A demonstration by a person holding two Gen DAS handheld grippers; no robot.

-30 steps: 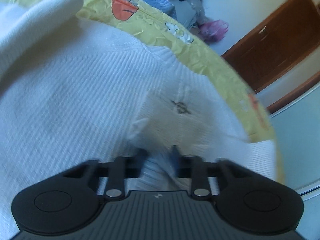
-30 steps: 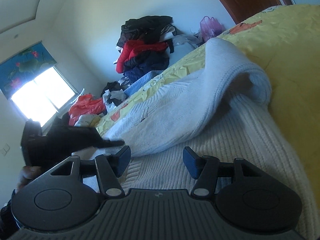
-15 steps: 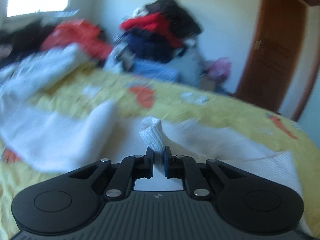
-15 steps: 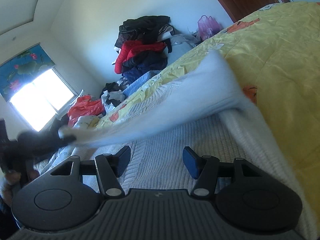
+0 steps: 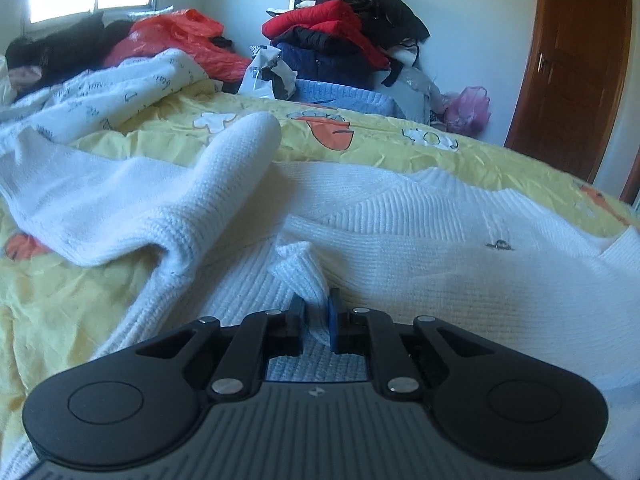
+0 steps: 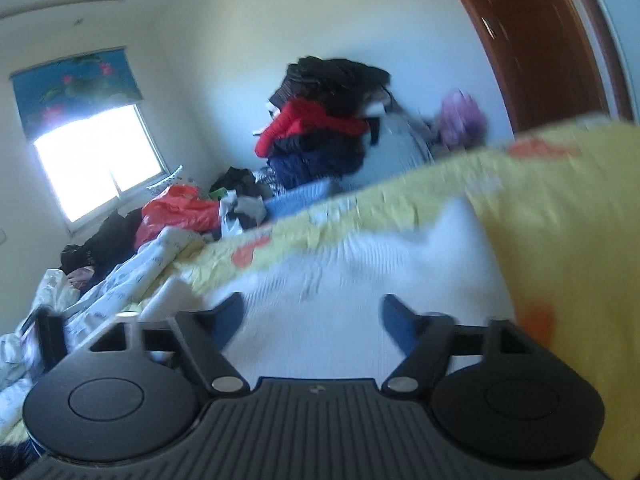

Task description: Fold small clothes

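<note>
Yellow bedspread (image 5: pixel 80 292) carries a white sweater (image 5: pixel 420 236), pinched by the left tool (image 5: pixel 318 316); right tool (image 6: pixel 312 316) gapes, lettering unreadable.

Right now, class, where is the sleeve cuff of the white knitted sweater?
In the left wrist view, the cuff of the white knitted sweater sits low at centre, pinched in the left tool, above the sweater's body spread on the yellow bedspread.

My right gripper (image 6: pixel 312 322) hangs spread wide over the white sweater (image 6: pixel 360 280) on the yellow bedspread (image 6: pixel 560 220).
</note>
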